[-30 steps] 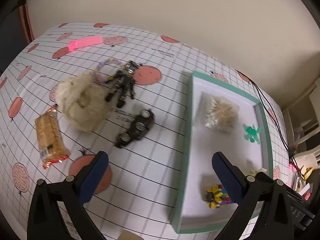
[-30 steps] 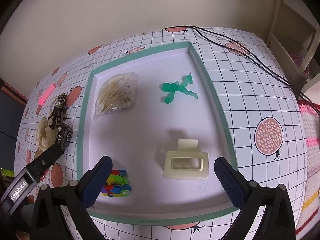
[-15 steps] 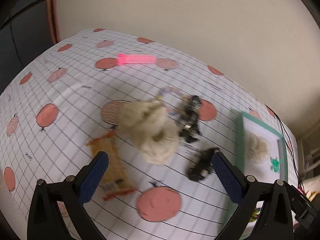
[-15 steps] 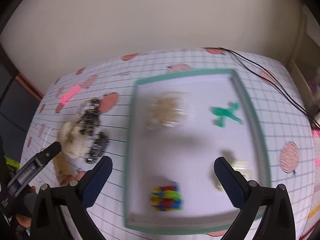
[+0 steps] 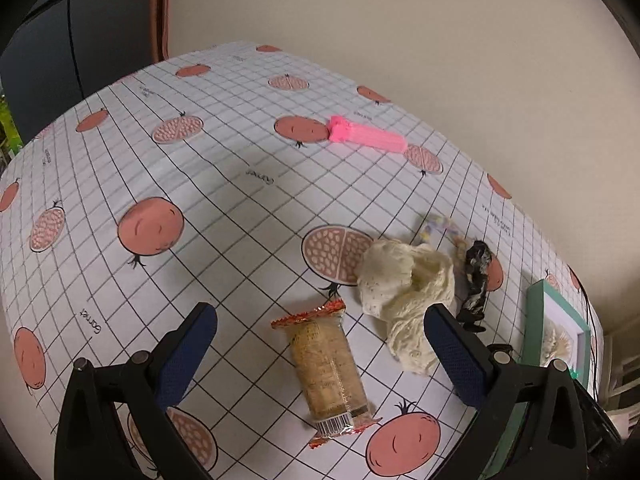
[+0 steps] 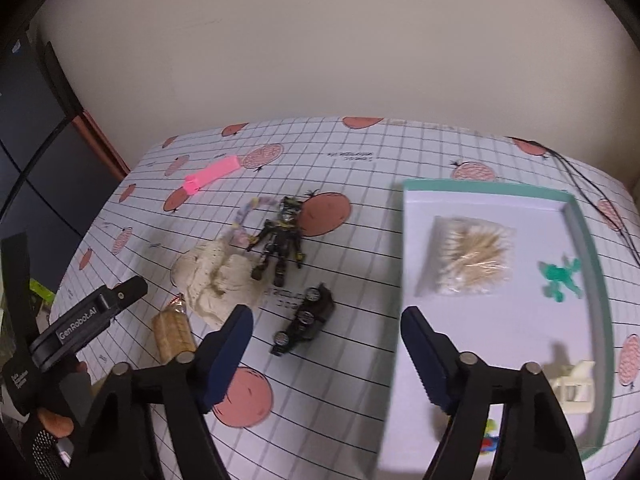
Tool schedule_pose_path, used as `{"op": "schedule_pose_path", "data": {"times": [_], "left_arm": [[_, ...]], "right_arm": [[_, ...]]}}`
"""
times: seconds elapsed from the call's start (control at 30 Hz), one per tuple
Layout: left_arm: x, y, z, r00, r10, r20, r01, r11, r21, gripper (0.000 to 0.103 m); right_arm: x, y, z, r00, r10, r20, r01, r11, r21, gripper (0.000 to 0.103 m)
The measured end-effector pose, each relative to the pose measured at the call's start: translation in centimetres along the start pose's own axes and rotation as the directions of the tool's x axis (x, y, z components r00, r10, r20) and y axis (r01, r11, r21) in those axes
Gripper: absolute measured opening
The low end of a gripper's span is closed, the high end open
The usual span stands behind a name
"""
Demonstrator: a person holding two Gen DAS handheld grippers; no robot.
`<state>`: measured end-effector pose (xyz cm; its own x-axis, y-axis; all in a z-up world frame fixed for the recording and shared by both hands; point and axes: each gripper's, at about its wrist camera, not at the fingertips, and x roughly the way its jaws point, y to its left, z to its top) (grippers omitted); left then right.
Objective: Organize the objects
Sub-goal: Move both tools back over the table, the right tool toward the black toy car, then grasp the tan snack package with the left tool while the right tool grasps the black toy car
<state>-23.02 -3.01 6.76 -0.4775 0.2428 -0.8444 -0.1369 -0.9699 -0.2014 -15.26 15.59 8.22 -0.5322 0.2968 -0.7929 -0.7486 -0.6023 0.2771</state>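
My left gripper [image 5: 320,340]: fingers apart, empty, over cracker packet [image 5: 326,372]. My right gripper [image 6: 326,344]: apart, empty, above toy car [image 6: 305,320].

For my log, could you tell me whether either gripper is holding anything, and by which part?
Nothing is held: the left gripper and right gripper both stand open and empty.

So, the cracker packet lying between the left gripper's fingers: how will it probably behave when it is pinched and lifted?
The cracker packet looks like thin glossy film, so it may slip or crinkle against the pads. The stacked crackers inside seem brittle; a hard squeeze by the left gripper could crack them. It probably weighs little, and its rounded shape might roll if nudged sideways.
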Motion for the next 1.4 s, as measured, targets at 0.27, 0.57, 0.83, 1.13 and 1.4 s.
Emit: {"op": "schedule_pose_path", "data": {"times": [0.27, 0.57, 0.83, 1.13, 1.4], "left_arm": [[2.6, -1.3, -0.8, 0.995, -0.007, -0.099, 0.013, 0.998, 0.06, 0.103], [3.4, -1.5, -0.9, 0.994, 0.003, -0.114, 0.002, 0.999, 0.038, 0.1], [3.8, -1.6, -1.3, 0.99, -0.003, -0.143, 0.009, 0.999, 0.037, 0.088], [4.7, -1.7, -1.9, 0.982, 0.026, -0.186, -0.017, 0.998, 0.055, 0.081], [4.5, -2.2, -2.1, 0.981, 0.08, -0.178, -0.064, 0.993, 0.095, 0.064]], "right_arm": [[3.2, 0.0, -0.6, 0.999, -0.006, -0.053, 0.007, 1.0, 0.028, 0.058], [5.8, -0.6, -0.9, 0.995, 0.034, -0.093, -0.026, 0.996, 0.083, 0.05], [7.1, 0.3, -1.1, 0.993, 0.032, -0.11, -0.025, 0.998, 0.061, 0.046], [8.0, 0.6, -1.6, 0.994, 0.009, -0.112, -0.005, 0.999, 0.04, 0.04], [7.8, 0.4, -1.7, 0.994, 0.0, -0.11, 0.004, 0.999, 0.035, 0.03]]}}
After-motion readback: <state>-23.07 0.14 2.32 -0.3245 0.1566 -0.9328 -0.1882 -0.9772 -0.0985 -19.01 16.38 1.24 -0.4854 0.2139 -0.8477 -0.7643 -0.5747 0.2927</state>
